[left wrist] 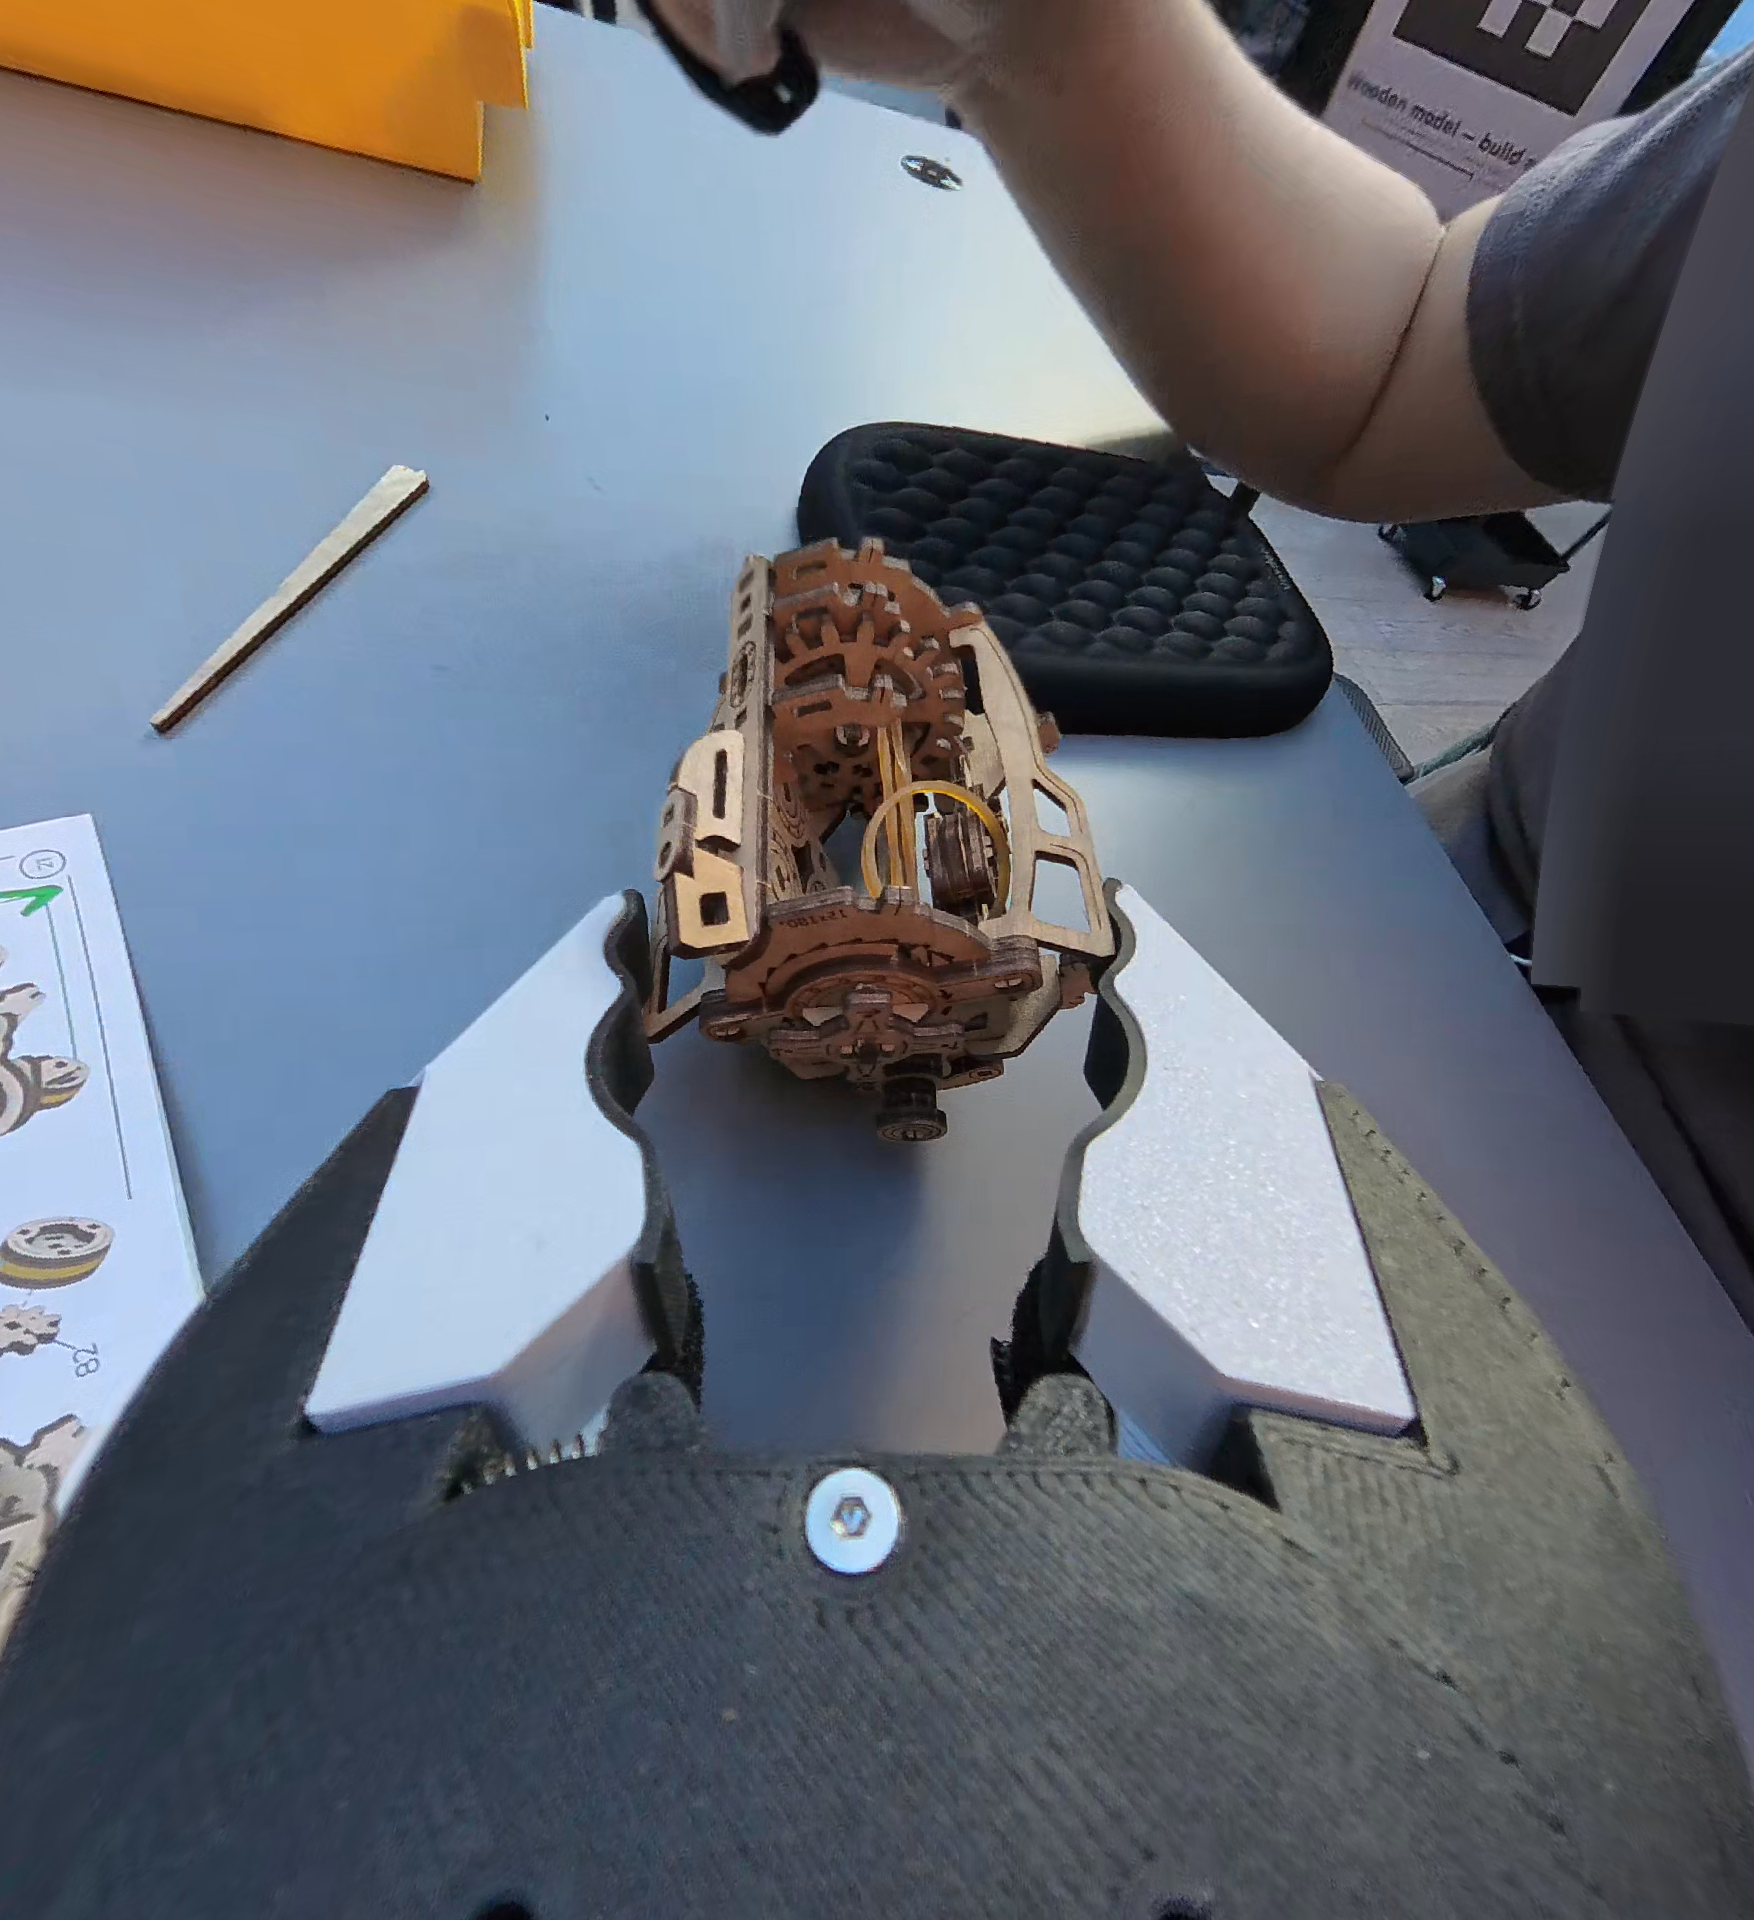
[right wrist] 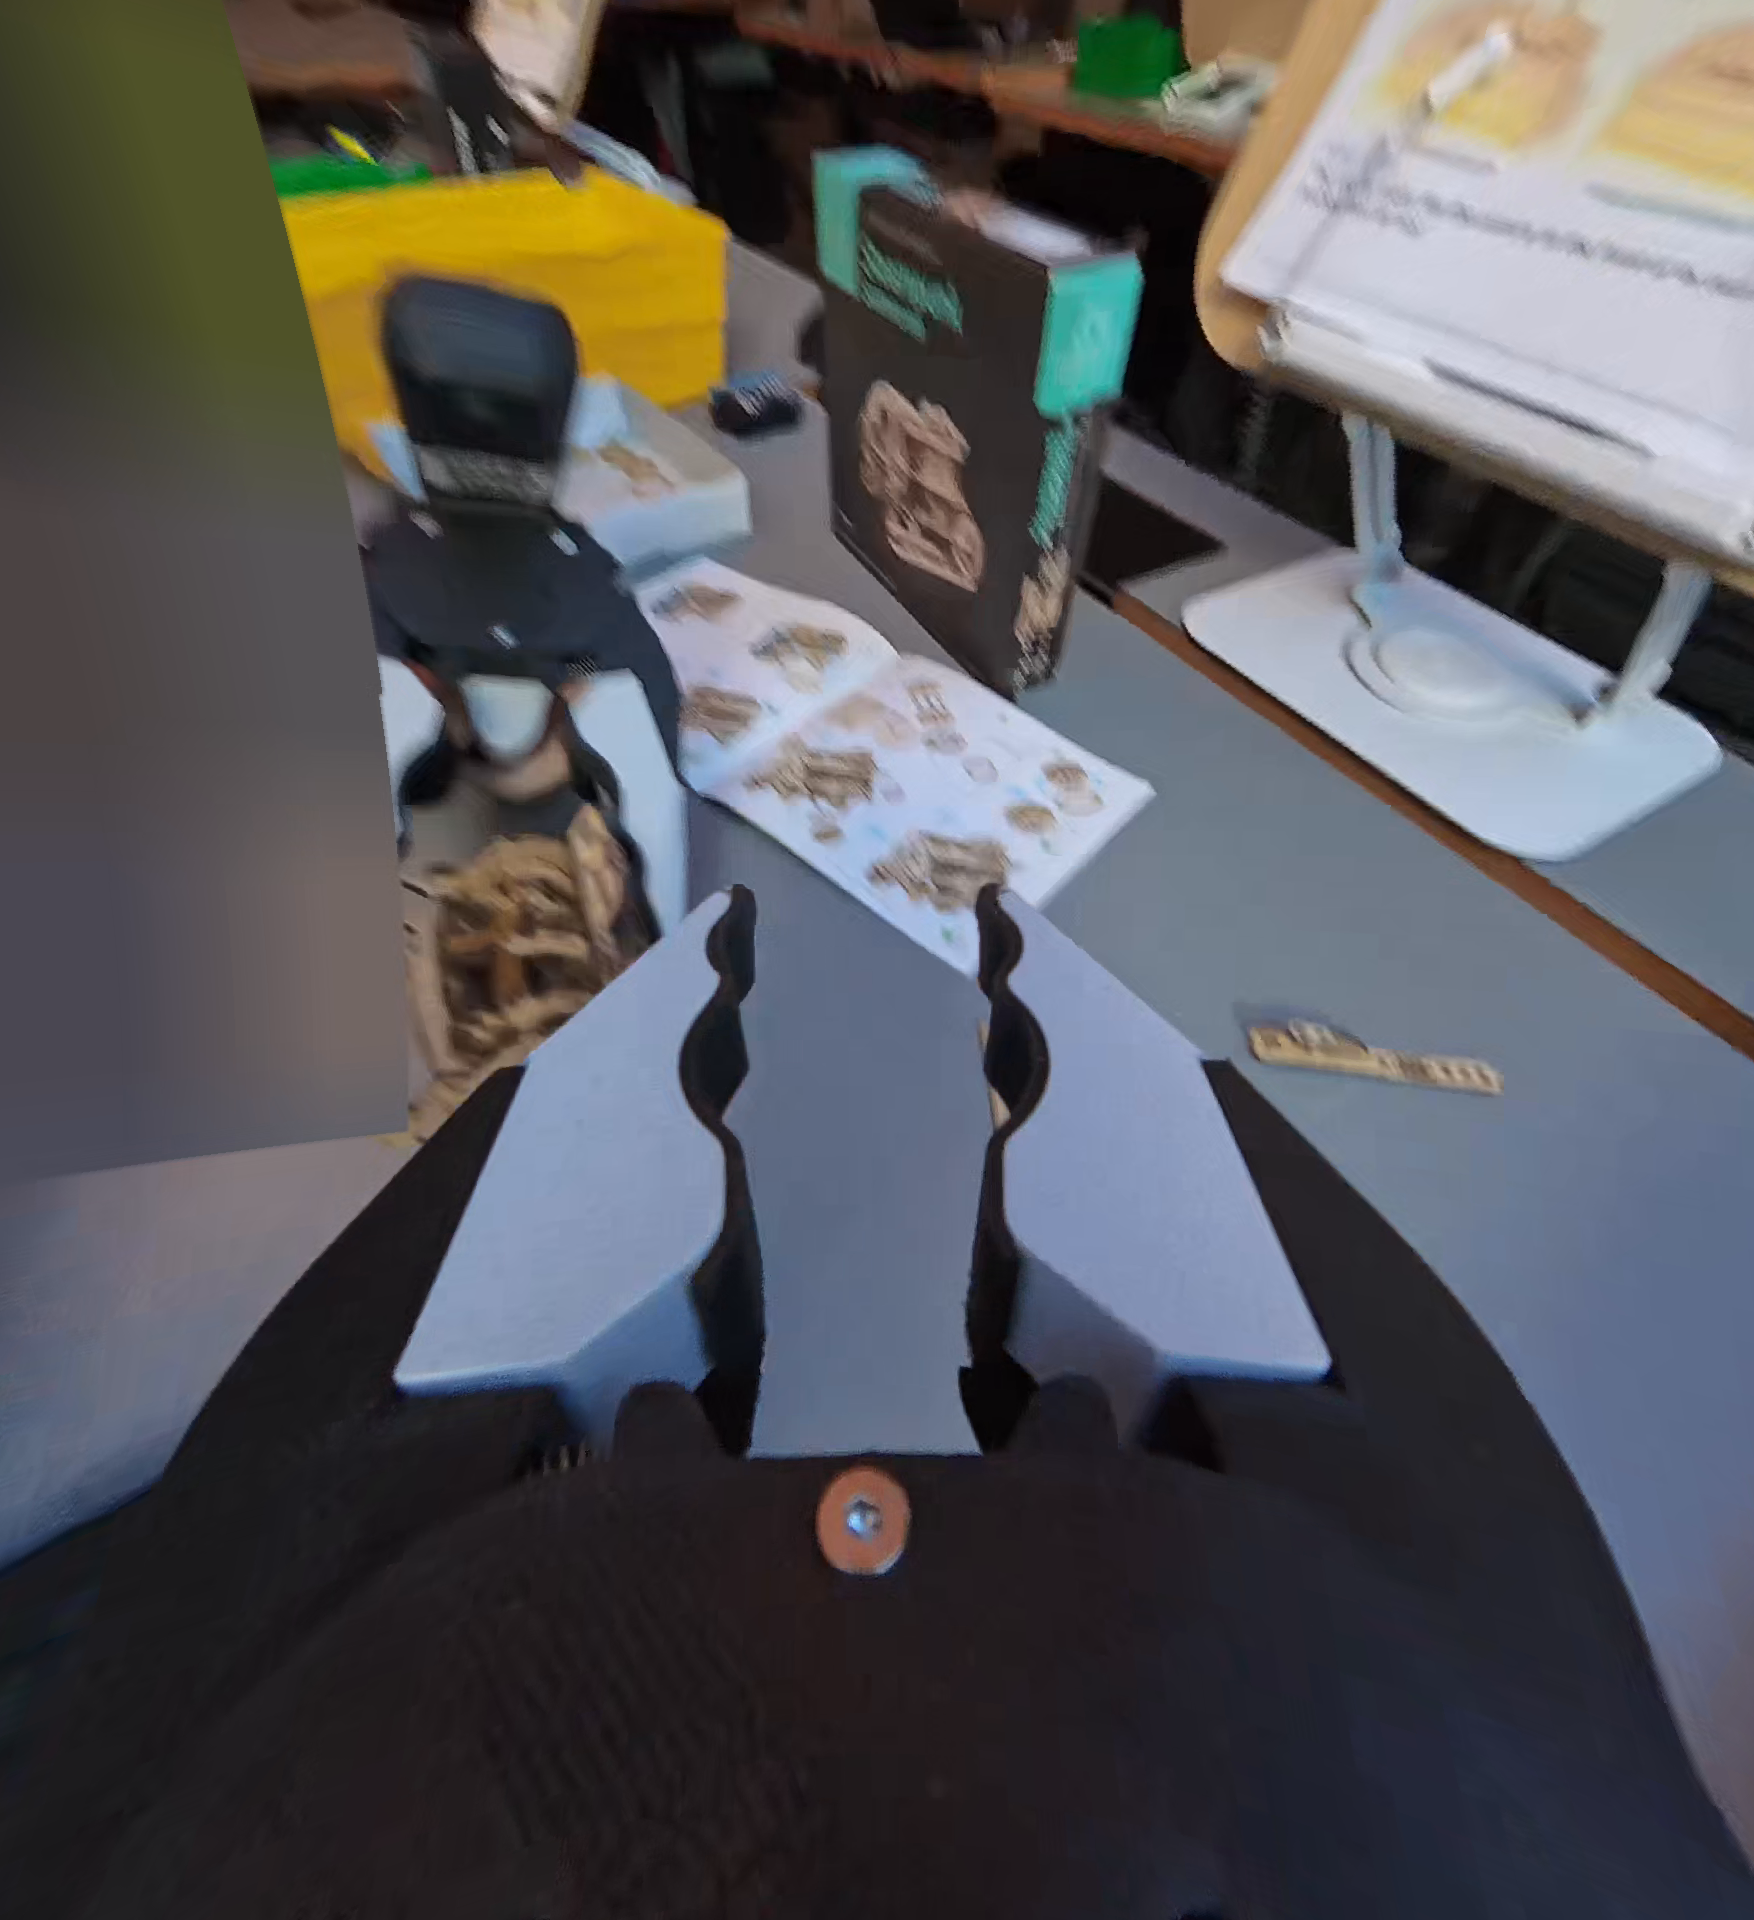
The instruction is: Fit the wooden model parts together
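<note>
L gripper (left wrist: 868, 940), black body w/ grey fingers: my jaws spread wide. R gripper (right wrist: 862, 935), same build: jaws parted, nothing between. My bare R forearm (left wrist: 1195, 270) raised.

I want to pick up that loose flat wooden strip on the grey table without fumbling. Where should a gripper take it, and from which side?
Best guess: grip the flat wooden strip near its middle, across its two long edges, coming straight down from above. It lies flat on the grey table and tapers toward one end, so mid-length gives more width and balance. Nothing lies close beside it.
</note>
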Motion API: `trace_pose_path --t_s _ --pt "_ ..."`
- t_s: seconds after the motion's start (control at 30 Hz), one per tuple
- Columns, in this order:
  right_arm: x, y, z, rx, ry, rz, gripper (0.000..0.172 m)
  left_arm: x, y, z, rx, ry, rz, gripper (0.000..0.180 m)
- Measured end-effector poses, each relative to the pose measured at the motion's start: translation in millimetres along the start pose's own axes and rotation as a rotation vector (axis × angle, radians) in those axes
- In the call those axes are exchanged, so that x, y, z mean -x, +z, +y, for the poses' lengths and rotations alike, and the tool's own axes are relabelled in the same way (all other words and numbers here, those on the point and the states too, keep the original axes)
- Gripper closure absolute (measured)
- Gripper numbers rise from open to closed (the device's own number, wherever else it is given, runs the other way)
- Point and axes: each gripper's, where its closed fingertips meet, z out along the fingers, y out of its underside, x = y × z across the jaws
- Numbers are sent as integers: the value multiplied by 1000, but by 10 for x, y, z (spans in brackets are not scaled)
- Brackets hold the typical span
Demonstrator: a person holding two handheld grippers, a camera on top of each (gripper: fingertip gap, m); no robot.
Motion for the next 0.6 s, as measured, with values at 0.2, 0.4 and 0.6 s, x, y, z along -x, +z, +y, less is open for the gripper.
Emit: trace_pose_path --t_s 0.2,0.4,0.6 --pt "-569 -25 1191 360 -126 169 140 -36 -12 21 6 -11 26 96" --pt "-565 13 1390 372 55 47 140 -33 -15 14 3 -54 61 96" --pt "-490 -8 1321 369 31 15 165 -42 -22 11 2 -110 111 96"
